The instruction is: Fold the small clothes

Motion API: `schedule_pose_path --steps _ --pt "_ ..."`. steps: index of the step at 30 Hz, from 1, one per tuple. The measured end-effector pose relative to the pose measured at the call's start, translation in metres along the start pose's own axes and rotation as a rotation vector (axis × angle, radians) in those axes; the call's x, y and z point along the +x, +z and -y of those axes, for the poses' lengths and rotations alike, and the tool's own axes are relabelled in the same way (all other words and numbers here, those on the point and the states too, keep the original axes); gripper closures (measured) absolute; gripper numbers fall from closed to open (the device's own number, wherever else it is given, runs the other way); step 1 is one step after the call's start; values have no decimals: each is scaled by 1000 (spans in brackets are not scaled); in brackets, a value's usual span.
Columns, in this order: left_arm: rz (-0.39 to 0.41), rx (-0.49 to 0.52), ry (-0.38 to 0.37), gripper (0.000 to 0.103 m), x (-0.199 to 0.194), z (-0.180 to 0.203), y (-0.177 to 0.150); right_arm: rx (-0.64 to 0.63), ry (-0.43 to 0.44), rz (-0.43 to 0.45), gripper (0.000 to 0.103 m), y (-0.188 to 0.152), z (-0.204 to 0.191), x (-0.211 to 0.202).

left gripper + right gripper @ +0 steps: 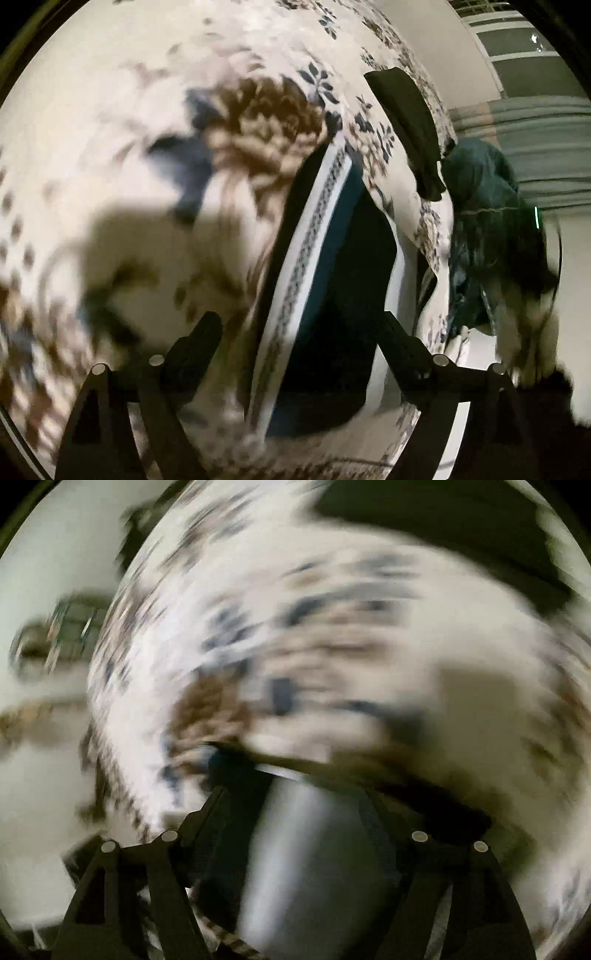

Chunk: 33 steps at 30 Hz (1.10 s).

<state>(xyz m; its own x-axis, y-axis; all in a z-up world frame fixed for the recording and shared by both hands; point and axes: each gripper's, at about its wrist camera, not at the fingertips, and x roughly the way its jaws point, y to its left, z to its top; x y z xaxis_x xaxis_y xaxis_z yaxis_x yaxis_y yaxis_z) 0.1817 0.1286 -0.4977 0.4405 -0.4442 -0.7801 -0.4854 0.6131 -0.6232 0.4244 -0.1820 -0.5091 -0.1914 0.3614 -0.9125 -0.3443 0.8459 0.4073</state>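
Observation:
In the left wrist view a small dark navy garment with a white patterned band lies on the floral bedspread. My left gripper hangs over it with its fingers spread wide apart; the cloth lies between them. A second dark folded cloth lies farther back near the bed's edge. The right wrist view is heavily blurred by motion. My right gripper has dark and grey cloth between its spread fingers; I cannot tell whether it grips it.
A heap of dark teal clothes sits beyond the bed's right edge. A grey wall and window frames are at the back. In the right wrist view the bedspread fills the frame, with floor and blurred furniture at left.

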Motion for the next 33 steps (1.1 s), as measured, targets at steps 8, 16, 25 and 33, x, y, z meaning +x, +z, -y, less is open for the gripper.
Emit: schedule_pose_path --steps 8,16,25,33 --pt "-14 115 87 18 63 35 80 428 69 36 29 -82 164 -1" --pt "22 124 110 81 73 41 105 367 95 256 100 -78 147 1" --pt "3 77 108 79 77 34 111 343 35 300 101 -58 150 -15" --pt "-14 123 200 19 35 36 83 463 142 114 46 -106 179 -5"
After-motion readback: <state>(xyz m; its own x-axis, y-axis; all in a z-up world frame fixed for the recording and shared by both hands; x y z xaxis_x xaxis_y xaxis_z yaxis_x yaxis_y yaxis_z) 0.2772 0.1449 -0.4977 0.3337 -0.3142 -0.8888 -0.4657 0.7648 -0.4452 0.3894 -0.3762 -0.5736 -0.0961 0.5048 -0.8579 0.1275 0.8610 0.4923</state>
